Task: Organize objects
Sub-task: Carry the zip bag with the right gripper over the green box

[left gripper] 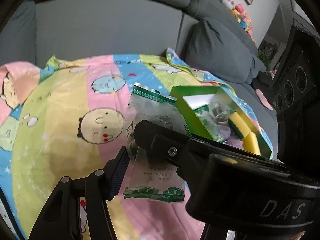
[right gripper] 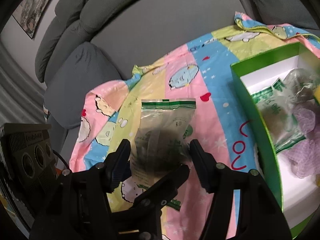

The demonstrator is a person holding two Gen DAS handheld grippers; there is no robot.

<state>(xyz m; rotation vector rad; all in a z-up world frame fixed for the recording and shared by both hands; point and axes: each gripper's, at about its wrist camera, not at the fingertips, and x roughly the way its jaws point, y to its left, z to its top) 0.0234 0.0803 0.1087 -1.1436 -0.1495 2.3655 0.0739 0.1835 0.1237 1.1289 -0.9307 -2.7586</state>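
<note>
Tongs on both sides pinch one clear packet: my left tongs and right tongs hold it above the cartoon blanket. Beside it sits the green box, already holding another packet and sponges.

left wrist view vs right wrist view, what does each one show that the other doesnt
Only the left wrist view shows the yellow sponges in the green box, the plush toys on the sofa, and the left gripper with one finger on each side of the clear packet.

Only the right wrist view shows the right gripper around that packet, and the red lettering on the sheet.

Both show the packet, the box with another packet and purple fabric inside, the cartoon sheet, the grey sofa and a framed picture.
</note>
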